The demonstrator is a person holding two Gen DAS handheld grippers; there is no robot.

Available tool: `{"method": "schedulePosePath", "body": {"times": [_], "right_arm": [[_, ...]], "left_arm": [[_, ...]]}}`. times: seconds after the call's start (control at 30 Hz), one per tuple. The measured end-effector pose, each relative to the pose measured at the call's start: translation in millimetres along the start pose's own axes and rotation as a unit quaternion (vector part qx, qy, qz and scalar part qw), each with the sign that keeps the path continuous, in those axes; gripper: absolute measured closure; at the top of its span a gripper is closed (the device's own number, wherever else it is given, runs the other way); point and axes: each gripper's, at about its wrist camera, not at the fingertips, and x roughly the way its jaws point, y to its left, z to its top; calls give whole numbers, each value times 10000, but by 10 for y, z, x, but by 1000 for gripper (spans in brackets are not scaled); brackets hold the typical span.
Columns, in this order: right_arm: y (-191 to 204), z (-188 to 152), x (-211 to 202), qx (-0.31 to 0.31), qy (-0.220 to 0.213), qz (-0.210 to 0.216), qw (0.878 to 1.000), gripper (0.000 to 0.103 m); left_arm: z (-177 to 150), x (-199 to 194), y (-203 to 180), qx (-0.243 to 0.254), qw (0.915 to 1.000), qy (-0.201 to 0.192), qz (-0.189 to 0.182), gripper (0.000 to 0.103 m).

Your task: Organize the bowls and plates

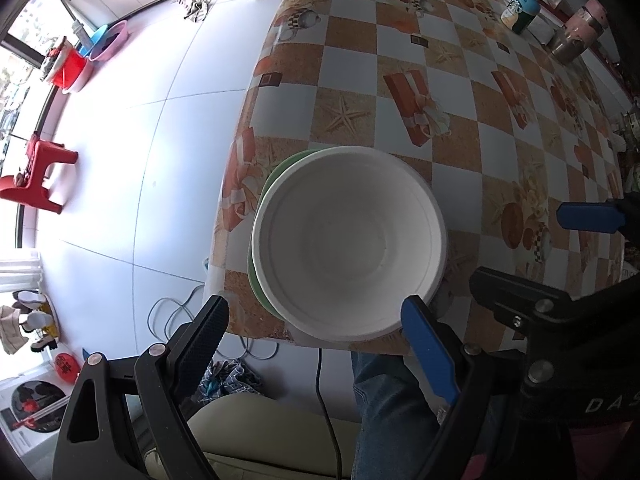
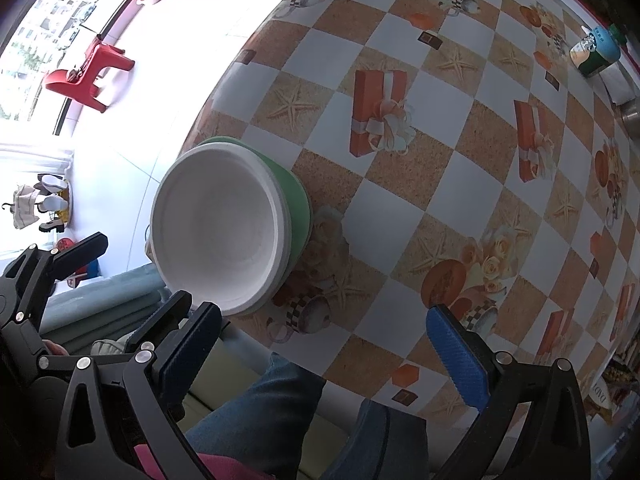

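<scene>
You've got one white bowl sitting in one green bowl at the near edge of the table. Two containers at the far edge: one bottle, one jar. One red stool on the floor.

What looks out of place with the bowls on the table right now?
The white bowl sits nested in the green bowl right at the table's near corner, and the stack seems to poke slightly past the edge. It could tip if bumped. Nothing looks spilled or broken.
</scene>
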Motion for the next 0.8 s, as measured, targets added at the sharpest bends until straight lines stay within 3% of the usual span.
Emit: {"method": "schedulePosePath", "body": {"times": [0.8], "right_arm": [[27,53,58,51,67,50,10000,0]], "left_arm": [[17,50,16,-52,9999,138,0,13]]}}
